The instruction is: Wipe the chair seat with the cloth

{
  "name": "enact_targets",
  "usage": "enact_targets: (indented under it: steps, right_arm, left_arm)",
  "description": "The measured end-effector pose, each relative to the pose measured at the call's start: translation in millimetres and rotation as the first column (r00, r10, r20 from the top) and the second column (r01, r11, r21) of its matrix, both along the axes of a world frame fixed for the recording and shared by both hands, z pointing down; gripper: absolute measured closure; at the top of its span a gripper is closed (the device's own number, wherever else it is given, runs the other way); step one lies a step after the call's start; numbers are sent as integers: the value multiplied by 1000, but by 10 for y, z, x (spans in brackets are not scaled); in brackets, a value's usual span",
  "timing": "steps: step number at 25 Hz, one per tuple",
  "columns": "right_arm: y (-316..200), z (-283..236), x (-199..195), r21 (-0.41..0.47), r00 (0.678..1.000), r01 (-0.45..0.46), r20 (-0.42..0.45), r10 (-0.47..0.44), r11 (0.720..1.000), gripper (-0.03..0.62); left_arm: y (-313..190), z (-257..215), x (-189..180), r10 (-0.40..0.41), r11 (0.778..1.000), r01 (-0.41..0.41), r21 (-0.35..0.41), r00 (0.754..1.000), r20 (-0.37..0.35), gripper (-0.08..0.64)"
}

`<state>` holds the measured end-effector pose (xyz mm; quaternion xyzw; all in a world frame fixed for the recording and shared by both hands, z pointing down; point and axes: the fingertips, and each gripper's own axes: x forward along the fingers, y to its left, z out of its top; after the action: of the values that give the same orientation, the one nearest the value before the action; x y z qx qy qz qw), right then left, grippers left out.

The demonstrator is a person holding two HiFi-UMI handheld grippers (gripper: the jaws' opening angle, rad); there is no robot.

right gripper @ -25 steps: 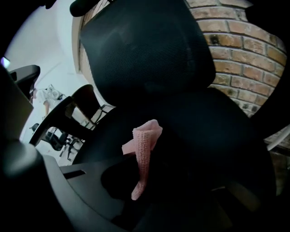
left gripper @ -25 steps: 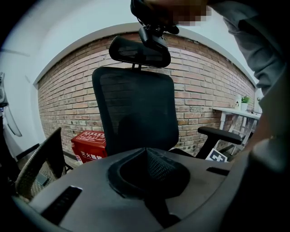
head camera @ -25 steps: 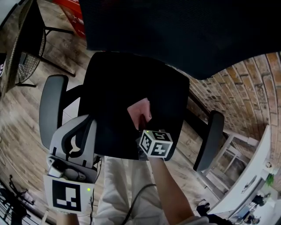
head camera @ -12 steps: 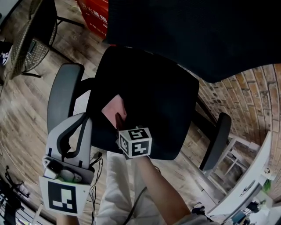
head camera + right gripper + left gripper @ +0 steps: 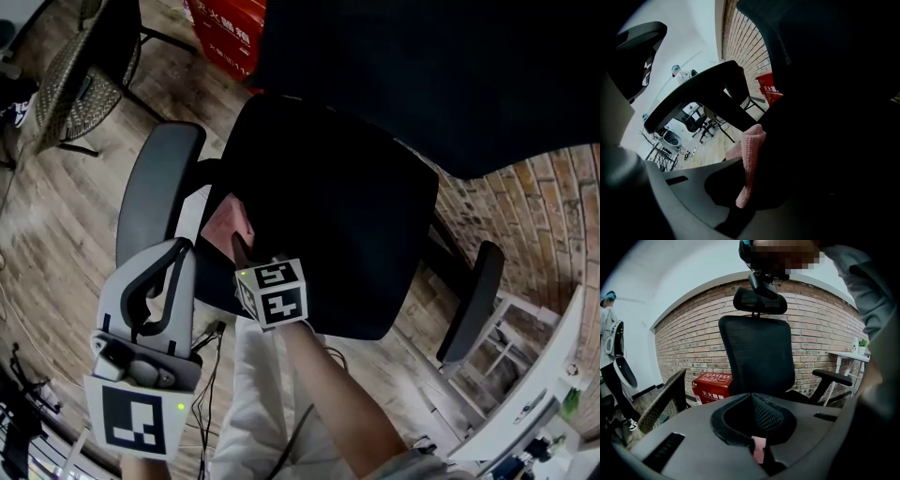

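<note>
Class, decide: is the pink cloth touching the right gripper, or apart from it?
Touching. The right gripper view shows the right gripper with its jaws shut on the pink cloth.

— Any writing to read here?
— Only on the red box on the floor, left of the chair back. Its front bears white Chinese characters, 灭火器箱, clearest in the left gripper view.
— And its lid?
— White print too, too small to read. The head view shows the front characters again, partly cut off.
— Any signs elsewhere?
— Black-and-white square markers: one on the left gripper, more on the cube of the right gripper. Patterns, not letters.
</note>
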<state>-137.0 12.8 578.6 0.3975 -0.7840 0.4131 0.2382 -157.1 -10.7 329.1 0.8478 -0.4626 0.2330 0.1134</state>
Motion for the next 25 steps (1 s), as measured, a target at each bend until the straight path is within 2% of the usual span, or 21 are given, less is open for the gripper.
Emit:
enact_targets:
  steps: [5, 14, 19, 25]
  right_arm:
    - [51, 86, 277, -5, 998, -25, -56, 25, 1000, 540]
    - [174, 168, 1112, -3, 977, -159, -146, 157, 987, 540]
    - [316, 191, 1737, 8, 944, -264, -204, 260, 964, 540]
    - [588, 213, 2518, 20, 874, -412, -276, 401, 911, 540]
  left_arm:
    - [33, 7, 74, 19, 1000, -19, -1, 1000, -1, 541]
    - [90, 35, 477, 93, 996, -93, -10, 996, -8, 541]
    - [139, 53, 756, 144, 989, -144, -13, 989, -15, 541]
    - [204, 80, 1099, 213, 977, -213, -13, 977, -21, 541]
